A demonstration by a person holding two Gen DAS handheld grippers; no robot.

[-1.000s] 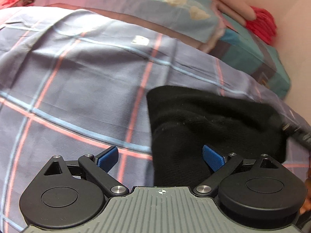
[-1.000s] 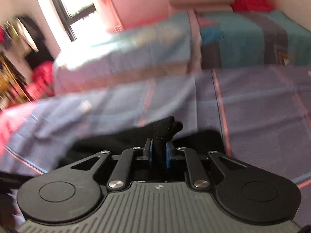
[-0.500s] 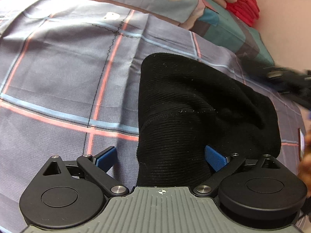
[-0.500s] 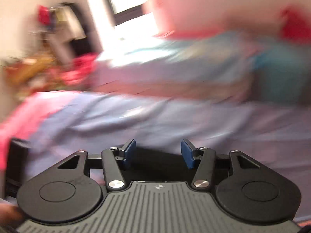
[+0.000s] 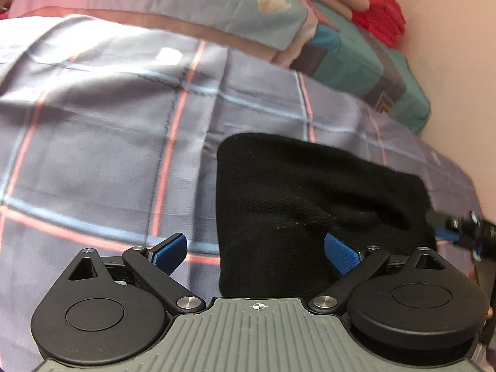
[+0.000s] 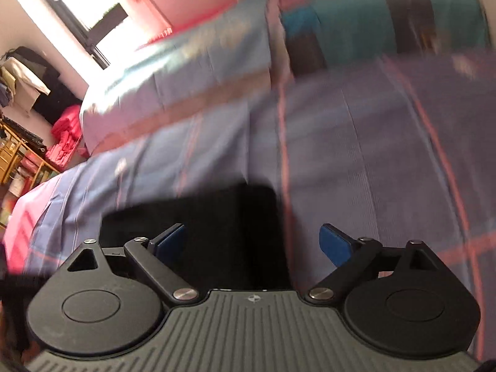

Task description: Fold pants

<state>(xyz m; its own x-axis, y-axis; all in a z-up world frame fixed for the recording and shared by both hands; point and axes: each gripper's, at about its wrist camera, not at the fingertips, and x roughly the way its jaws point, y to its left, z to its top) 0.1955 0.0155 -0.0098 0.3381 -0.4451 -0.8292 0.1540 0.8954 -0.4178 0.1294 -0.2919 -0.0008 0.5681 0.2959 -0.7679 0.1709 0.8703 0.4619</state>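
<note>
The black pants (image 5: 297,204) lie folded in a compact bundle on the checked purple bedsheet (image 5: 102,142). My left gripper (image 5: 255,252) stands open just above the near edge of the bundle, its blue pads (image 5: 339,254) apart and pressing nothing. In the blurred right wrist view the pants (image 6: 223,226) show as a dark block under my right gripper (image 6: 252,241), whose jaws are opening wide with nothing held between them. The right gripper's tip (image 5: 455,232) also shows at the right edge of the left wrist view, beside the bundle.
Pillows in blue and teal covers (image 5: 356,62) line the head of the bed, with red cloth (image 5: 383,20) behind them by the wall. A window (image 6: 93,9), hanging clothes (image 6: 28,80) and a shelf (image 6: 18,155) stand at the far left.
The right gripper was shut on a pinch of black fabric, then let it go and opened wide while swinging across the bed. The left gripper stayed open over the bundle.
</note>
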